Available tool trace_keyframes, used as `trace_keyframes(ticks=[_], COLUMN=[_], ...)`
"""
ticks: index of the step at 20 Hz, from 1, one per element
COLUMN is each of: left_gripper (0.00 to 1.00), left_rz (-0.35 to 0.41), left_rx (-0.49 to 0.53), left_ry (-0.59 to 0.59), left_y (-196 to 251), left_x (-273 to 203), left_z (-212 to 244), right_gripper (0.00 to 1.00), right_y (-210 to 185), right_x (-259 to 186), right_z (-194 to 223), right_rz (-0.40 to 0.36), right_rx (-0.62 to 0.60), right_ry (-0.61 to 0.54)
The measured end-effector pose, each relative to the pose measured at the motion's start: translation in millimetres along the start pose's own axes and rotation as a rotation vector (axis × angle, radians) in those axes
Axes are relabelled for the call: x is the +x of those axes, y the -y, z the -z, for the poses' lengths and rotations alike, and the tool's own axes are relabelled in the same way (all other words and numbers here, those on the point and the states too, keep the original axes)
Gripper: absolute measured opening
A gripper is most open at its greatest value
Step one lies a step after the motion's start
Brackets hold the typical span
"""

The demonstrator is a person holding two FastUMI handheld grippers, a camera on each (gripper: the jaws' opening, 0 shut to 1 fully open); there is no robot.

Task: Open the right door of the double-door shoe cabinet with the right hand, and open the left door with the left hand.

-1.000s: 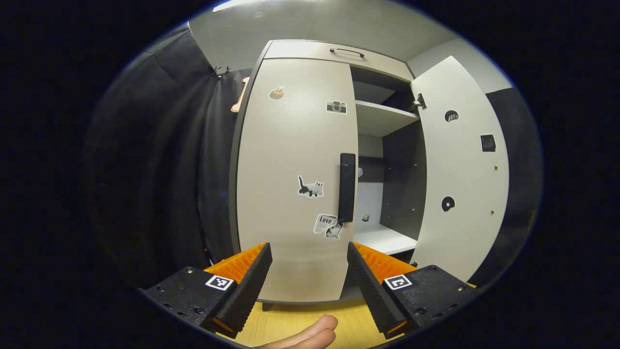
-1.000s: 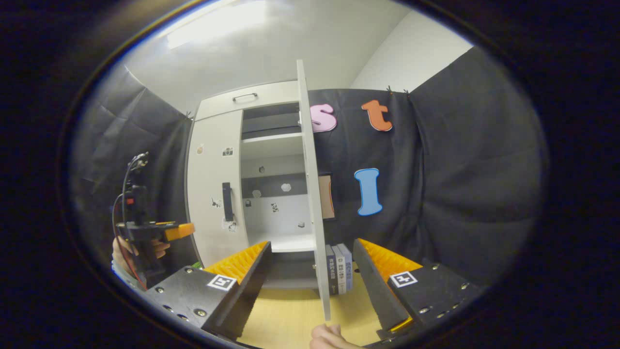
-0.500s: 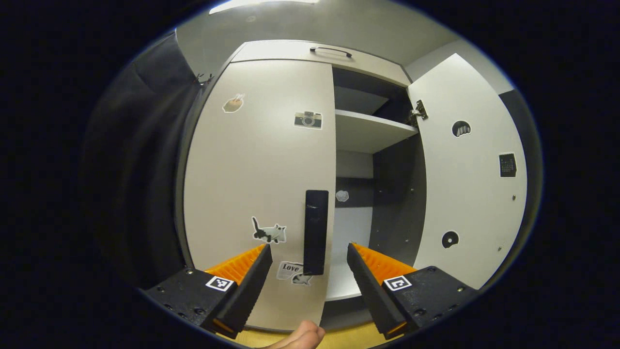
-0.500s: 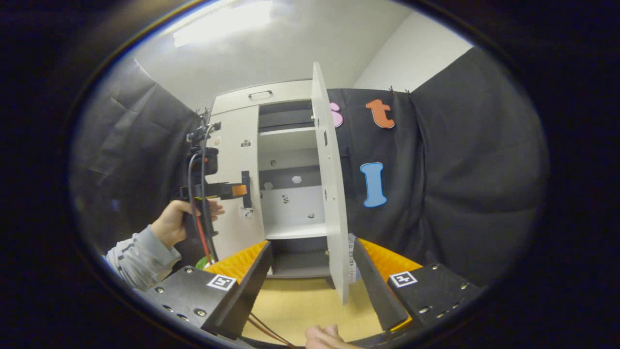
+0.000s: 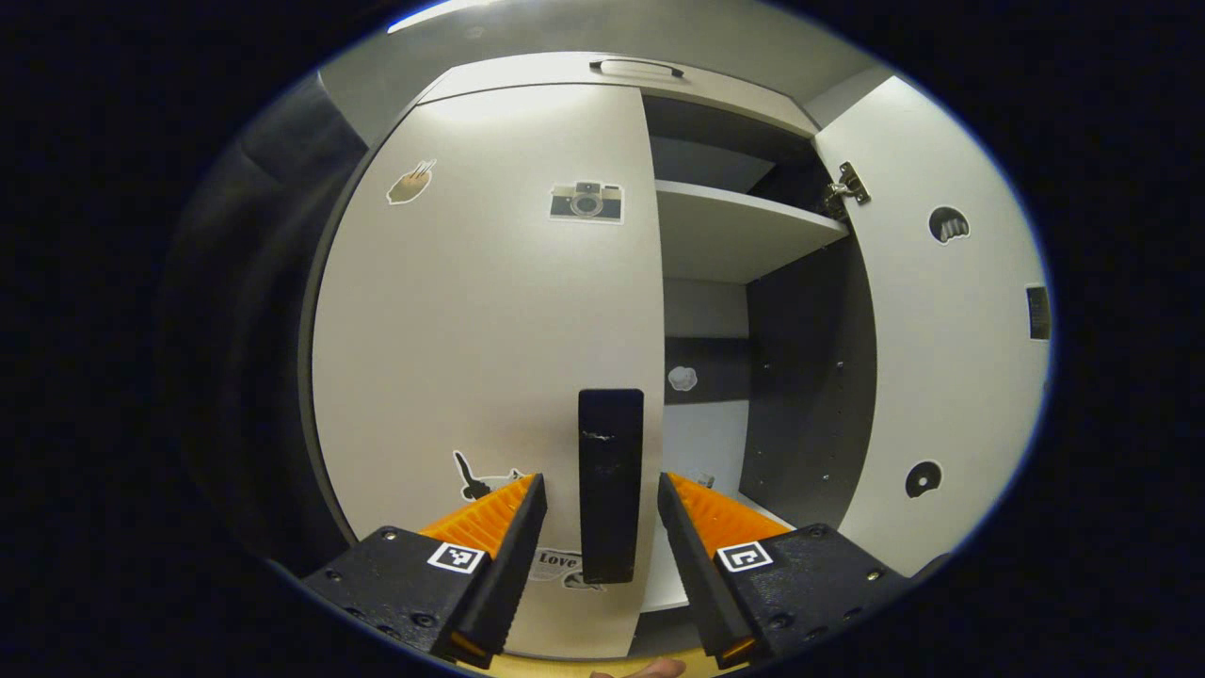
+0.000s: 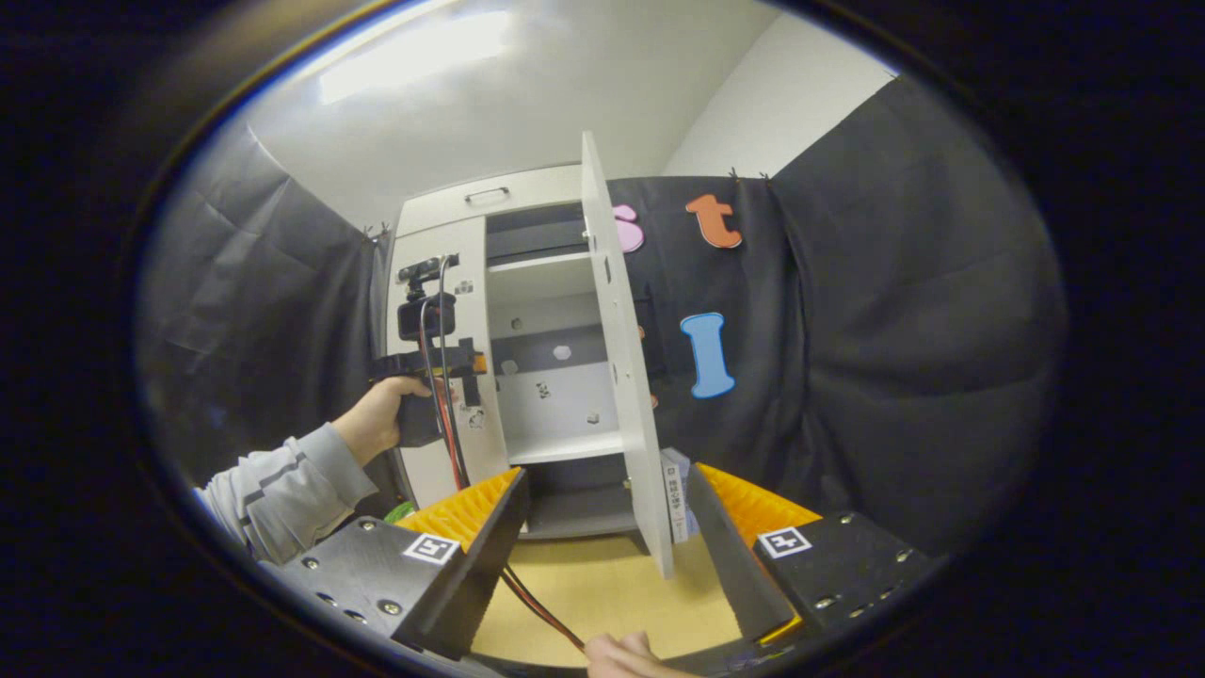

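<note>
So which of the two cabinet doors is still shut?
The left door, the one with the camera sticker and black handle. The right door stands swung open.

Low in the left gripper view, a sticker [image 5: 557, 563] on the closed left door [image 5: 490, 311] reads "Love", partly hidden behind the handle [image 5: 610, 485]. Print on the book spines [image 6: 675, 494] in the right gripper view is too small to read.

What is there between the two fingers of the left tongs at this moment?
In the left gripper view, the black handle of the closed left door stands between the fingers of the left tongs, which are open around it.
</note>
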State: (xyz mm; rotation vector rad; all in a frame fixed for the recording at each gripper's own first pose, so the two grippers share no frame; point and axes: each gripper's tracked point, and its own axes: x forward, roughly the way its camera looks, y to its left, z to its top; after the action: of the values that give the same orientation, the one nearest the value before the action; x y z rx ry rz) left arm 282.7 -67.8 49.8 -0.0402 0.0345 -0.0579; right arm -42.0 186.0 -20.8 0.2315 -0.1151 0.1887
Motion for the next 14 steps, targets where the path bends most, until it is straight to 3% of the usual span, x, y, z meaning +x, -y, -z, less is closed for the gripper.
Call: trace_keyframes(ticks=[1,2,3,4,14], left_gripper=[0.66,0.47,0.4,0.35,0.32], left_rz=[0.029,0.051,0.057,0.057,0.015], left_rx=[0.009,0.027,0.029,0.034,0.033], left_ry=[-0.01,-0.023,-0.017,-0.025,-0.055], left_y=[6.4,8.4,8.5,7.7,6.4], left_x=[2.1,3.9,5.2,7.9,11.9], left_z=[1.4,2.5,1.5,2.4,5.6], right_gripper=[0.99,0.99,0.95,0.99,0.99], right_y=[-0.1,-0.6,0.1,-0.1,-24.2], right_x=[0.2,0.6,0.6,0.4,-14.3], right_z=[1.7,2.3,1.5,1.4,-1.8], right_rz=[-0.004,-0.008,-0.01,-0.011,-0.061], right_rx=[0.006,0.011,0.011,0.009,-0.001], right_ry=[-0.009,-0.014,-0.014,-0.015,0.002])
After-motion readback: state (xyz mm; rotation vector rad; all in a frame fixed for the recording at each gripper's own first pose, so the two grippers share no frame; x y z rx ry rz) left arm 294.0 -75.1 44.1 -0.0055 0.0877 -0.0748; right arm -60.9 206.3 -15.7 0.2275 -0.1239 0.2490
